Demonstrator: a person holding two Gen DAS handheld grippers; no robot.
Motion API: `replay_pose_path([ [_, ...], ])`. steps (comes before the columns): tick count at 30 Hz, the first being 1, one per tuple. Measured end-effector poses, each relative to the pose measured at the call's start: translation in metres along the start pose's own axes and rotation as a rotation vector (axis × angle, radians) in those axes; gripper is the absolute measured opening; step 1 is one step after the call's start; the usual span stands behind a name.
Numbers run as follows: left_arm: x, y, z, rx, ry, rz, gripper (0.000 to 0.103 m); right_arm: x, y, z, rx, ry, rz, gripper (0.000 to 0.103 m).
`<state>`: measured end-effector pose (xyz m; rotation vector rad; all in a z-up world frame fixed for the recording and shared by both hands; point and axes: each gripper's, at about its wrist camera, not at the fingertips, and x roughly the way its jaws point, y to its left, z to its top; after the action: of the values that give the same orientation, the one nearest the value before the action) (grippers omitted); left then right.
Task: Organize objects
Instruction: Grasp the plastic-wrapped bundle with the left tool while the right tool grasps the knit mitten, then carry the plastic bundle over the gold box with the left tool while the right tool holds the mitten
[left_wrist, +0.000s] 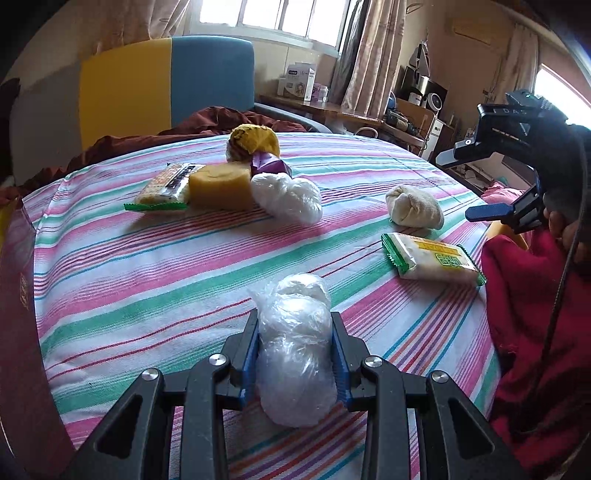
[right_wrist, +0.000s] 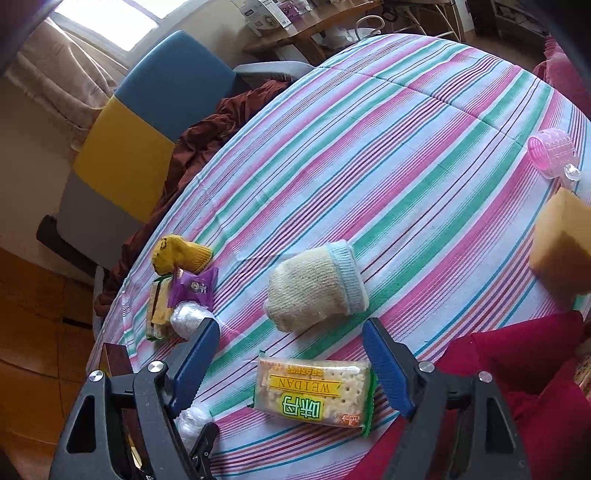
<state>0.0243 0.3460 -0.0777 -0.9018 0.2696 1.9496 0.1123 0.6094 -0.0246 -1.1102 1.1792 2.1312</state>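
My left gripper (left_wrist: 295, 325) is shut on a clear plastic bag bundle (left_wrist: 295, 350), low over the striped tablecloth (left_wrist: 147, 280). Farther back lie a second plastic bundle (left_wrist: 288, 197), a yellow sponge (left_wrist: 219, 186), a cracker packet (left_wrist: 166, 186), a purple packet (left_wrist: 267, 164) and a yellow sock (left_wrist: 253, 142). My right gripper (right_wrist: 291, 332) is open above a green-edged cracker packet (right_wrist: 314, 393), just short of a cream sock (right_wrist: 317, 290). The right gripper also shows in the left wrist view (left_wrist: 465, 184), beside that cream sock (left_wrist: 413, 210) and cracker packet (left_wrist: 432, 260).
A dark red box (left_wrist: 22, 332) stands at the table's left edge. A pink hair roller (right_wrist: 550, 151) and another sponge (right_wrist: 561, 243) lie at the right. Red cloth (right_wrist: 517, 369) covers the near right edge. A blue and yellow chair (left_wrist: 166, 88) stands behind the table.
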Motion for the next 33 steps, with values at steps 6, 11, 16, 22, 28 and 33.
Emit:
replay_pose_path([
  [6, 0.0, 0.003, -0.001, -0.012, -0.004, -0.013, 0.034, 0.013, 0.013, 0.011, -0.054, 0.051, -0.131, 0.083],
  [11, -0.001, 0.004, -0.002, -0.018, -0.005, -0.021, 0.034, 0.043, 0.028, 0.023, -0.122, 0.096, -0.249, 0.084],
  [16, -0.001, 0.005, -0.002, -0.021, -0.006, -0.026, 0.035, 0.067, 0.023, 0.028, -0.089, 0.143, -0.323, 0.074],
  [22, -0.002, 0.005, -0.002, -0.023, -0.007, -0.027, 0.035, 0.074, 0.036, 0.021, -0.173, 0.104, -0.418, 0.072],
  [28, -0.002, 0.004, -0.002, -0.021, -0.007, -0.025, 0.035, 0.076, 0.028, 0.021, -0.165, 0.128, -0.424, 0.074],
  [33, -0.002, 0.004, -0.003, -0.019, -0.008, -0.023, 0.035, 0.076, 0.024, 0.019, -0.173, 0.133, -0.45, 0.073],
])
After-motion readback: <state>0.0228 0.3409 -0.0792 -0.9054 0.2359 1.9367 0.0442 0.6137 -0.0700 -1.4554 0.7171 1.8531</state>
